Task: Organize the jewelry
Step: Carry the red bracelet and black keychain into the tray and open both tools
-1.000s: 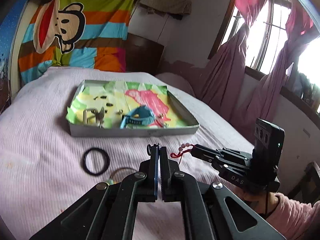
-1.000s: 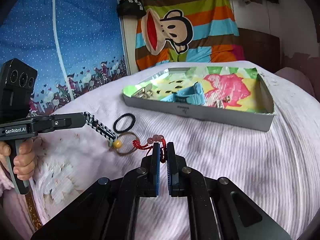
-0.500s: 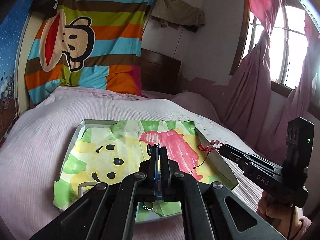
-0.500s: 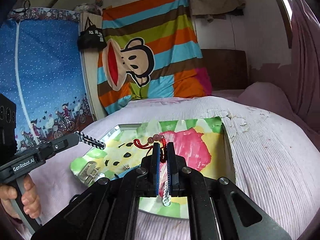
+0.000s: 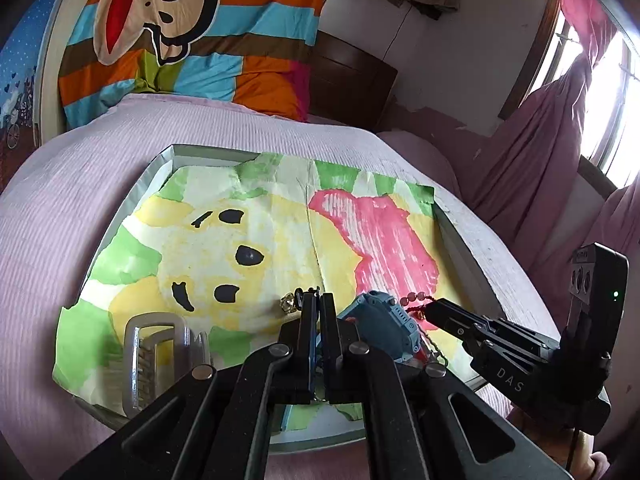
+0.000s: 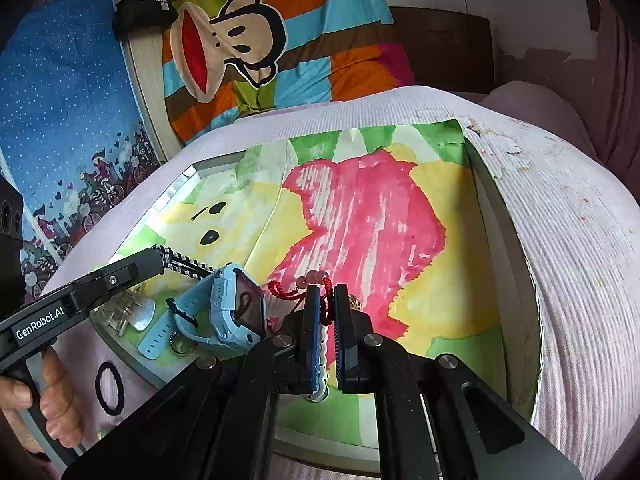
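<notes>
Left wrist view: our left tool [image 5: 319, 300] is clenched on a thin metal ring with a pale bead [image 5: 289, 303], light and slippery, over the paper-lined grey tray [image 5: 160, 168].

Right wrist view: our right tool [image 6: 327, 300] pinches the limp red braided cord bracelet [image 6: 298, 286] by its cord; we judge the cord safer than its beads.
</notes>
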Demonstrator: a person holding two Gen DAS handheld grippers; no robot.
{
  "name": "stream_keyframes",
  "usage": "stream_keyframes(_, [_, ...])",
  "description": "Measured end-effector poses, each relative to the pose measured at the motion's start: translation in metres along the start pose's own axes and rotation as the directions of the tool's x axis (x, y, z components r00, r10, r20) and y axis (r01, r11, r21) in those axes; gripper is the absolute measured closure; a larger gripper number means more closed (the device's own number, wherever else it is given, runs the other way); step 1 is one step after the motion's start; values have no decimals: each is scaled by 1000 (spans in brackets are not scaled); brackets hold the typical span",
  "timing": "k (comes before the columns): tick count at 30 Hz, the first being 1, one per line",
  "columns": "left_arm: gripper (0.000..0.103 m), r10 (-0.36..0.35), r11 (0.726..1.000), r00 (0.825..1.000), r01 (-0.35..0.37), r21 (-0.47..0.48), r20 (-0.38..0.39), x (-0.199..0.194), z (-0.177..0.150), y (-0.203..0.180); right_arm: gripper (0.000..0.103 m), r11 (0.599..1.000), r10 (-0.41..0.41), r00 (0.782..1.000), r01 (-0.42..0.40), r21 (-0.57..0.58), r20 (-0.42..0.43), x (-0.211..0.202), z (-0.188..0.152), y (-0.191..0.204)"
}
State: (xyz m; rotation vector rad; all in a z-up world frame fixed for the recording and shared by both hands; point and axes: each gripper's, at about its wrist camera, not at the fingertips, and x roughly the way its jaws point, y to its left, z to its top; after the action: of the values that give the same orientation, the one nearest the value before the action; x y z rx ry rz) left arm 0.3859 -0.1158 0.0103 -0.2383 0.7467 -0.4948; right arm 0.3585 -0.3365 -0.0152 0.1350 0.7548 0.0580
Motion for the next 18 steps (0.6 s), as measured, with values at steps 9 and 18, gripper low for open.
stream_keyframes(9, [72, 33, 999, 999, -33, 34, -7, -2, -5, -5, 84, 1000, -23, 1000, 23, -16, -2, -1, -4, -2])
stream_keyframes(18, [33, 41, 995, 988, -54, 83, 148, -39, -12, -17, 57, 998, -59, 989, 59, 3, 133, -35, -13, -11])
